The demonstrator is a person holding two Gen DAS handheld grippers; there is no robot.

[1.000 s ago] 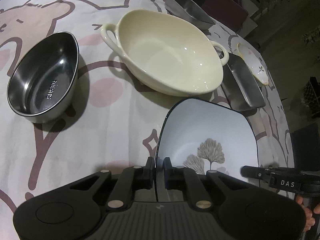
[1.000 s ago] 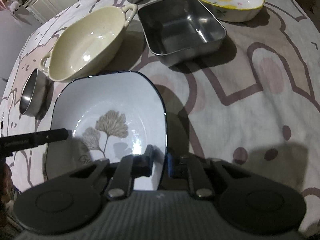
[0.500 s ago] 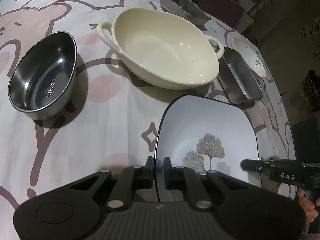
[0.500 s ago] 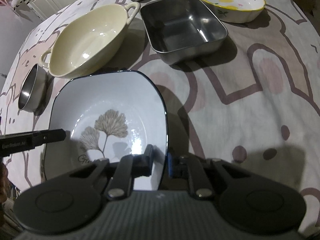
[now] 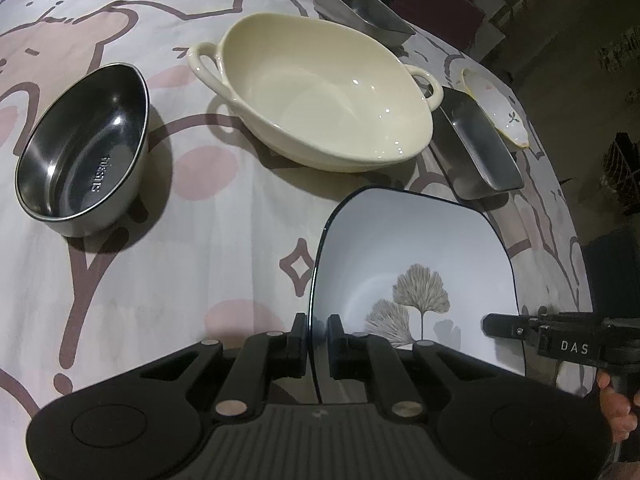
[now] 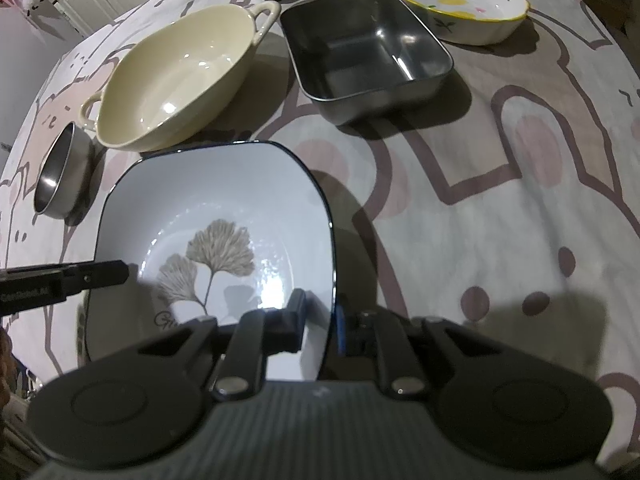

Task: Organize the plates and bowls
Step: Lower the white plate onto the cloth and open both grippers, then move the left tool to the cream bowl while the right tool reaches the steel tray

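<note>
Left tool [image 5: 311, 334] clamped on square plate [image 5: 400, 248] rim, right tool [image 6: 320, 316] likewise, plate's near edge hidden

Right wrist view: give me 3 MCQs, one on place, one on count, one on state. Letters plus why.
1. Where does the square steel tray sit relative to the cream two-handled dish?
A. To its right
B. Inside it
C. To its left

2. How many ginkgo leaves are printed on the square plate?
A. One
B. Two
C. Four

3. What is the left gripper doing?
A. Hanging open over the round steel bowl
B. Shut on the rim of the plate
C. Shut on a handle of the cream dish

Answers:
1. A: in the right wrist view the tray stands just right of the cream dish, apart from it.
2. B: one large and one smaller leaf show on the plate.
3. B: the left wrist view shows its pads pressed on either side of the plate's dark rim.
</note>
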